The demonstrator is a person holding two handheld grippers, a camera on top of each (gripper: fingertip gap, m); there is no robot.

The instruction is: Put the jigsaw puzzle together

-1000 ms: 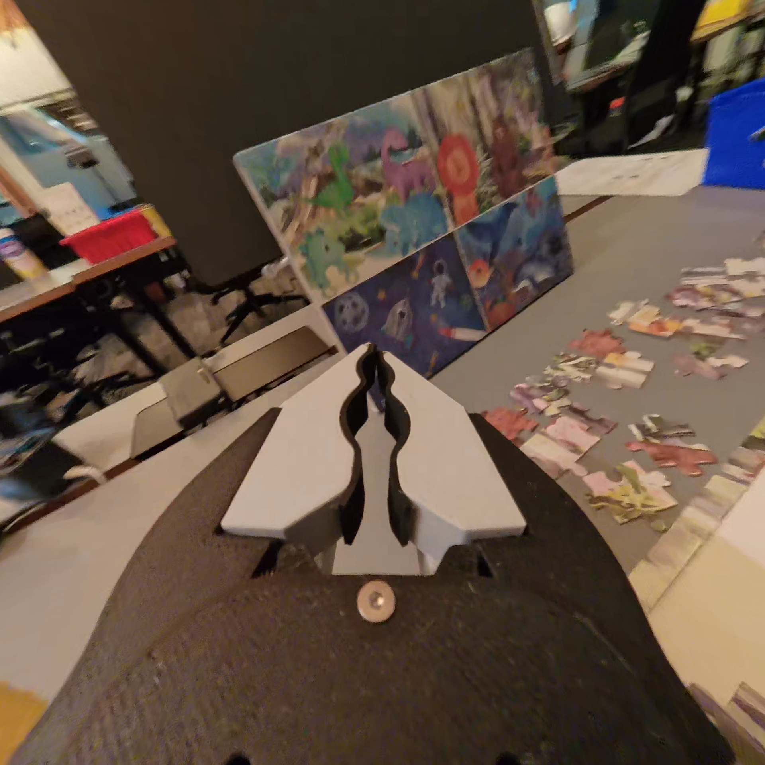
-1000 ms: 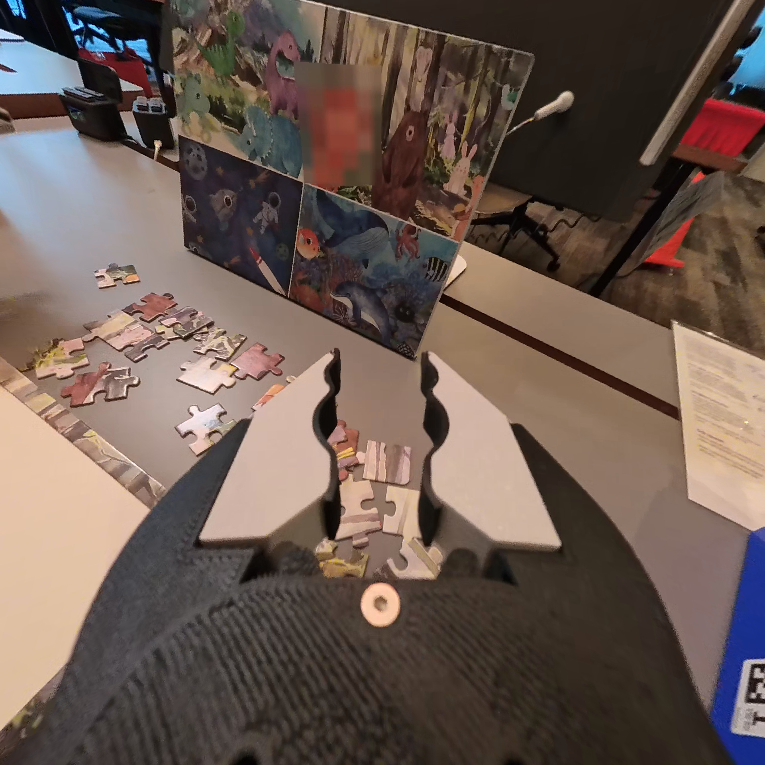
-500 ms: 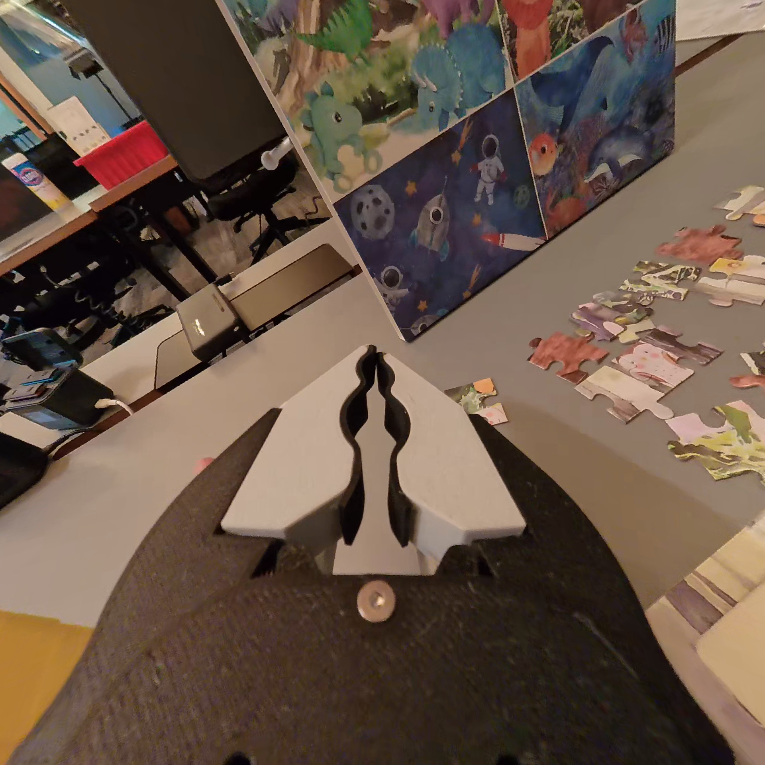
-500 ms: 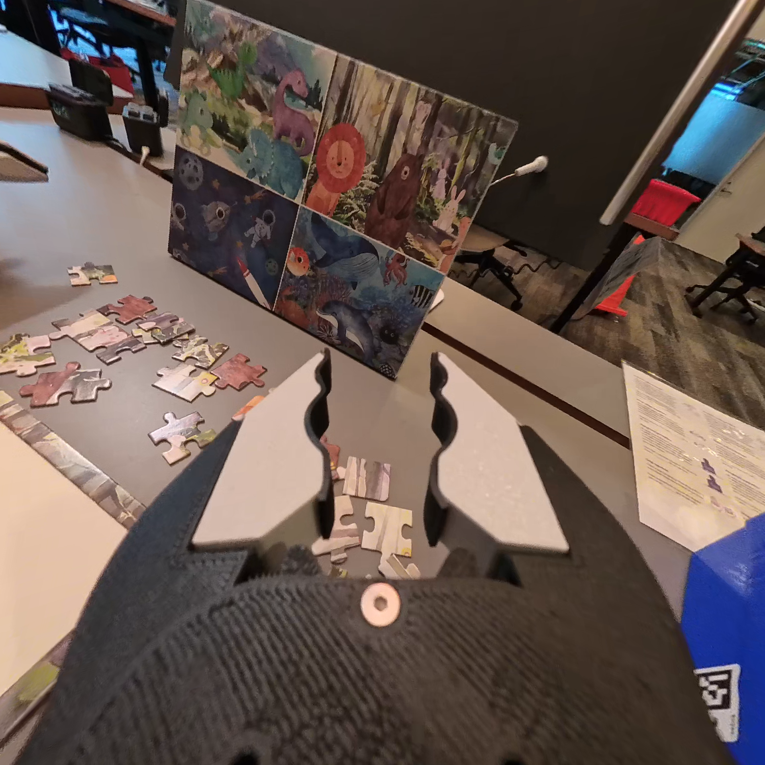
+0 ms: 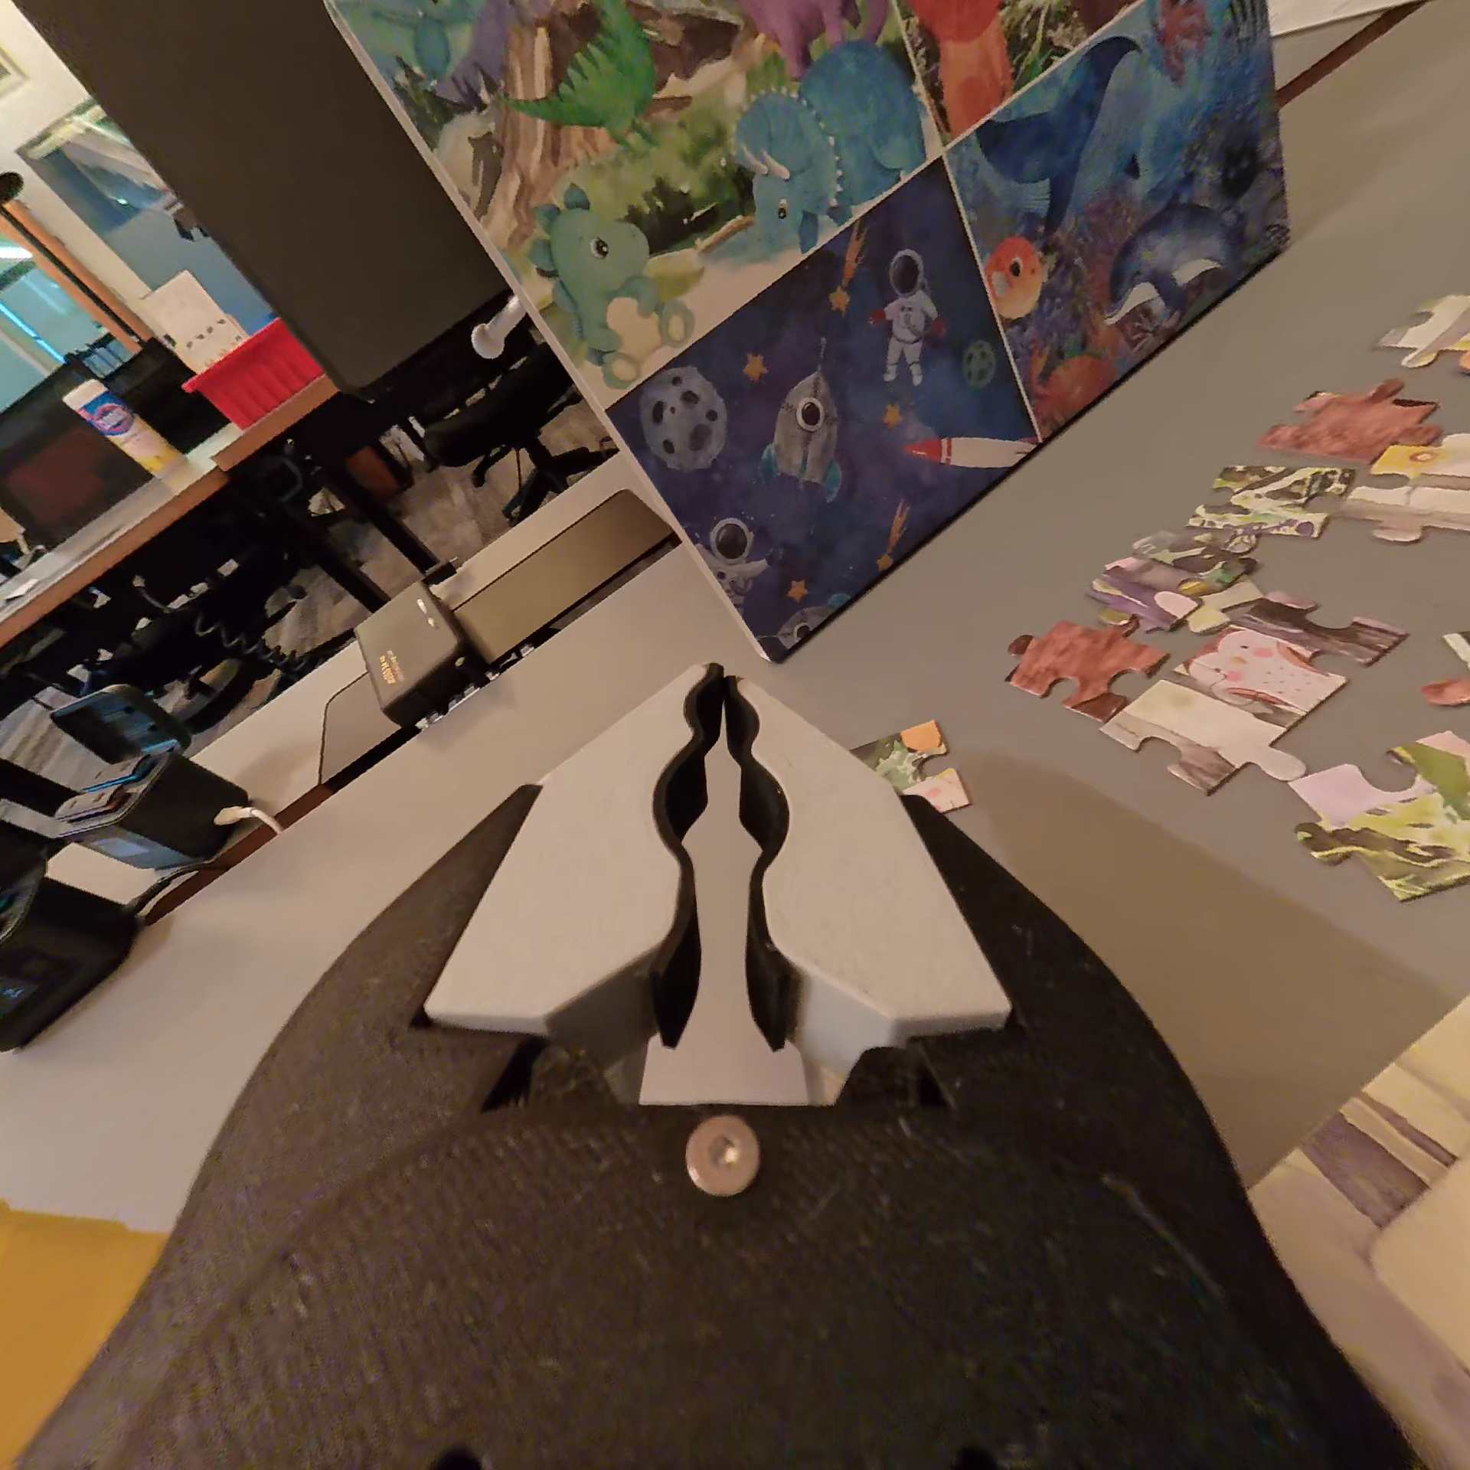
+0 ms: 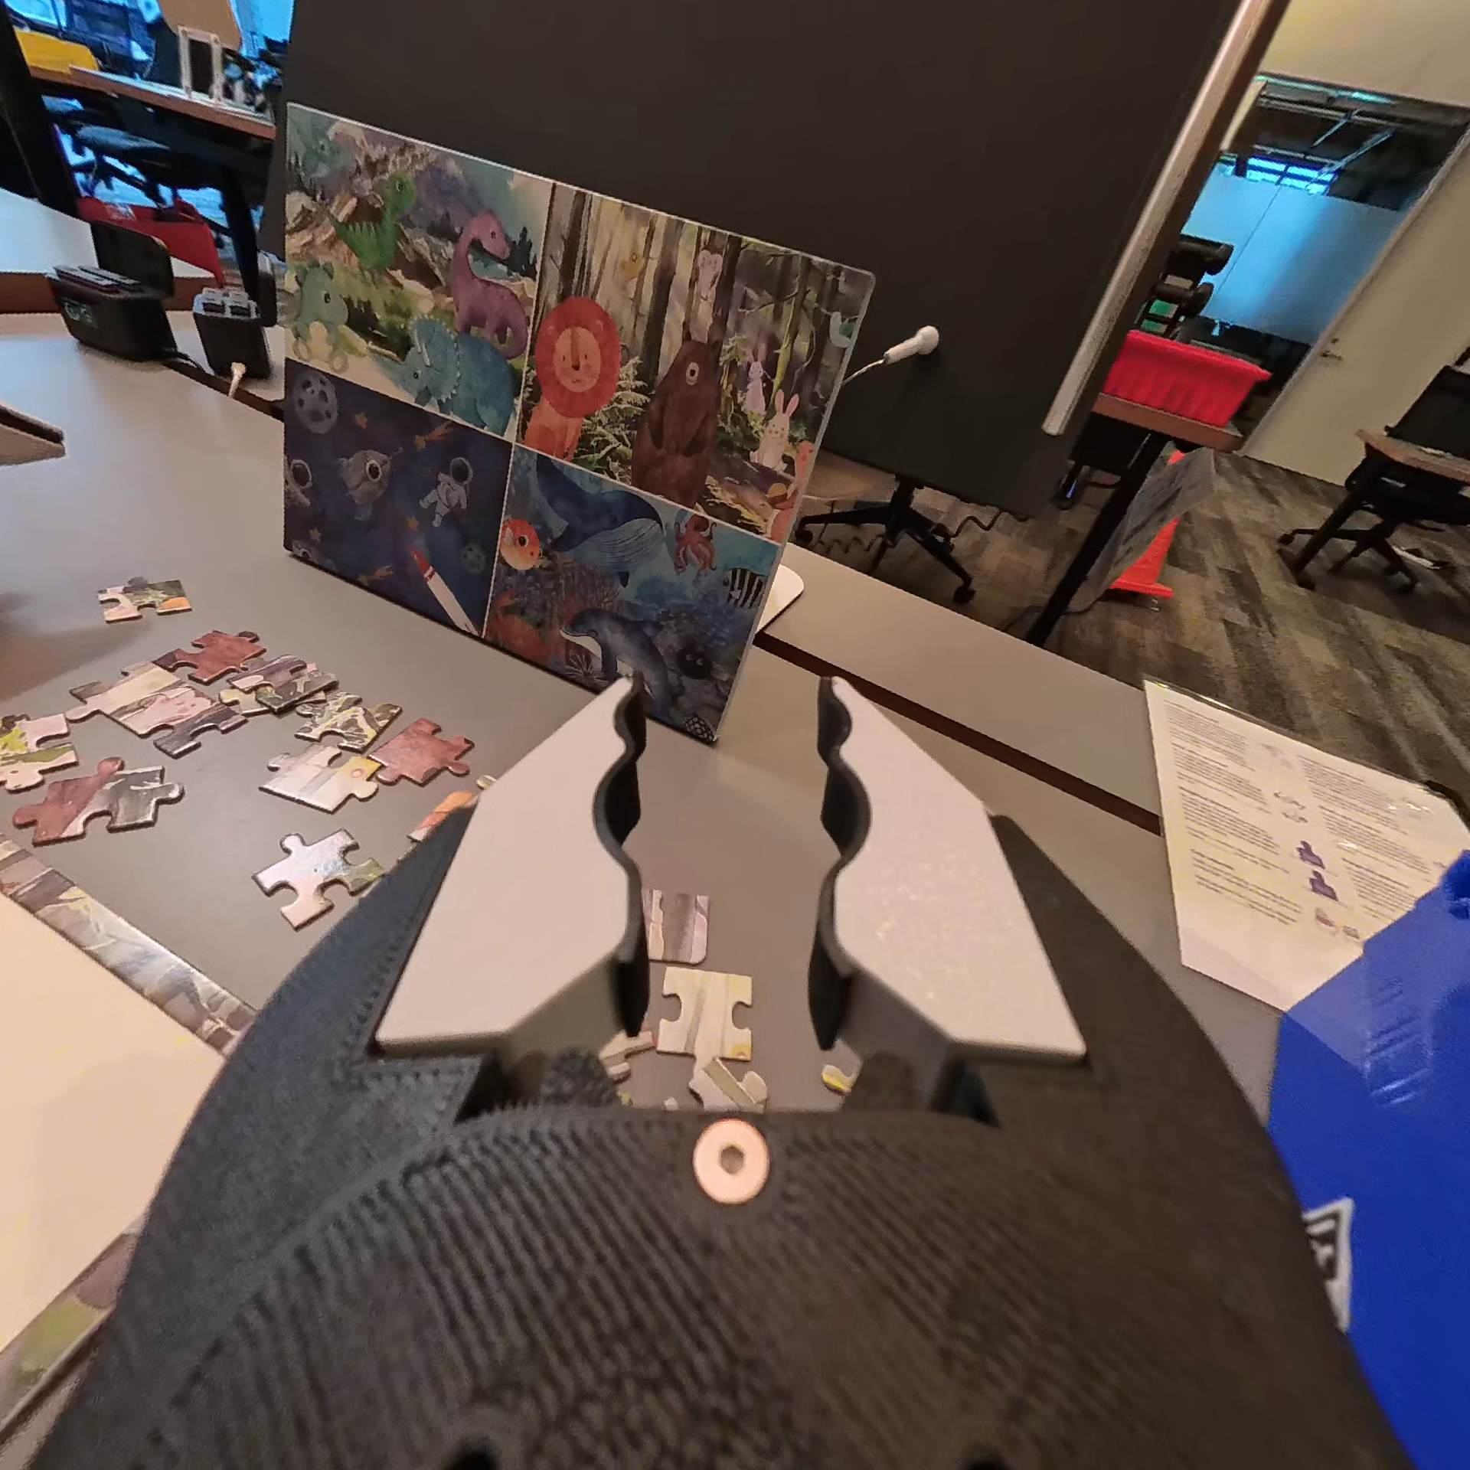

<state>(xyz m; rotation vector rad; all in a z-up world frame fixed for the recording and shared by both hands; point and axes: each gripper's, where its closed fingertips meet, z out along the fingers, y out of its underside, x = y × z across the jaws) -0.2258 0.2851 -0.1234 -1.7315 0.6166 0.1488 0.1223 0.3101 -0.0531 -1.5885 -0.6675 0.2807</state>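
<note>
Loose jigsaw pieces (image 5: 1217, 660) lie scattered on the grey table (image 5: 1114, 915), to the right in the left wrist view and to the left in the right wrist view (image 6: 215, 732). A partly built puzzle border (image 6: 119, 962) edges a pale board at lower left. My left gripper (image 5: 722, 674) is shut and empty, above the table just left of a single piece (image 5: 915, 764). My right gripper (image 6: 728, 690) is open and empty, held above a few pieces (image 6: 704, 1010) that show between its fingers.
An upright picture board (image 6: 541, 445) with four cartoon scenes stands at the table's back. A printed sheet (image 6: 1289, 851) and a blue box (image 6: 1384, 1114) lie to the right. Black chargers (image 5: 119, 803) and a small black box (image 5: 414, 668) sit at the left edge.
My left gripper has swung left and dropped closer to the table and the picture board, staying shut. My right gripper has opened wider and tilted up a little.
</note>
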